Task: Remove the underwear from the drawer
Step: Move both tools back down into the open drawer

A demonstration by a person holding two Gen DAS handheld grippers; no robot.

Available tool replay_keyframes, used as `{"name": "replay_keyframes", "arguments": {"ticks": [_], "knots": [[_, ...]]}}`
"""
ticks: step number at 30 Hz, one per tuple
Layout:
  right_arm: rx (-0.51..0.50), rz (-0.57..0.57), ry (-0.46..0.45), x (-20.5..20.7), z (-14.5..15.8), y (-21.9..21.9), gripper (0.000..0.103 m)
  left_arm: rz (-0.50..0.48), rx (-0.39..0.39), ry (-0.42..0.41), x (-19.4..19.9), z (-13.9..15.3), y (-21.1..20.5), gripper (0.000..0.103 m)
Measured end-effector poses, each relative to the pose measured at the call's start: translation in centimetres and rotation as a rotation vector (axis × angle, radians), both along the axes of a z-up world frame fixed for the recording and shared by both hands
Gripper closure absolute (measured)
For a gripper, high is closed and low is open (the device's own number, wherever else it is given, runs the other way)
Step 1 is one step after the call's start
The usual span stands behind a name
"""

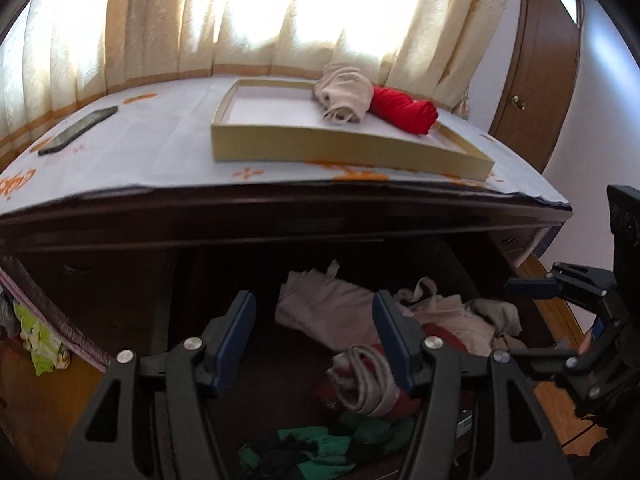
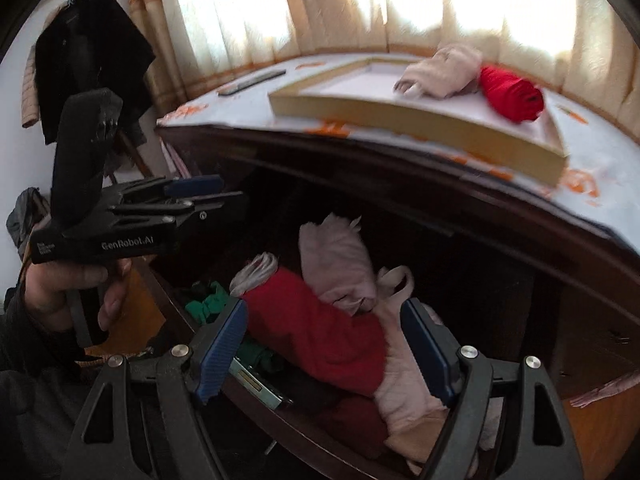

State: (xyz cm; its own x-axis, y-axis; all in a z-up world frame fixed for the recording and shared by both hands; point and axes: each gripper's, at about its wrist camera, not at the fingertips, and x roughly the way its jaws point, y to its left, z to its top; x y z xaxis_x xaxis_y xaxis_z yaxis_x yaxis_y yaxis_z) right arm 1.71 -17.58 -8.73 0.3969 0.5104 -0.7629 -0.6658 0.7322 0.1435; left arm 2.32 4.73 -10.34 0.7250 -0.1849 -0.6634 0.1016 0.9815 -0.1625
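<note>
Both my claws spread, pinching nothing: left gripper (image 1: 314,334), right gripper (image 2: 324,350) | red underwear (image 2: 320,332) in open drawer (image 2: 296,420), between right claw's pads, untouched | its long axis slants from upper left to lower right | pink garment (image 2: 340,264) just behind it

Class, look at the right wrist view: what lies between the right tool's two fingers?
In that view, a red garment and pale pink cloth in the open drawer show between the right tool fingers, ungripped.

Both wrist views tilt down, close over open drawer (image 1: 460,280); share tray (image 1: 344,148), curtains (image 2: 360,4).
</note>
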Motion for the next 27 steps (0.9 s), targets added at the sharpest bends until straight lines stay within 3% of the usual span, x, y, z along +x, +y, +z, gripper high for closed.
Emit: {"name": "replay_keyframes", "arguments": {"ticks": [9,27], "knots": [[-0.046,0.063,0.088,1.2,-3.2,2.8,0.023,0.026,0.018,0.011,0.0,-0.8,0.8,0.042],[-0.143,0.184,0.192,2.9,-6.3,6.8,0.023,0.061,-0.011,0.02,0.3,-1.1,2.5,0.04]]}}
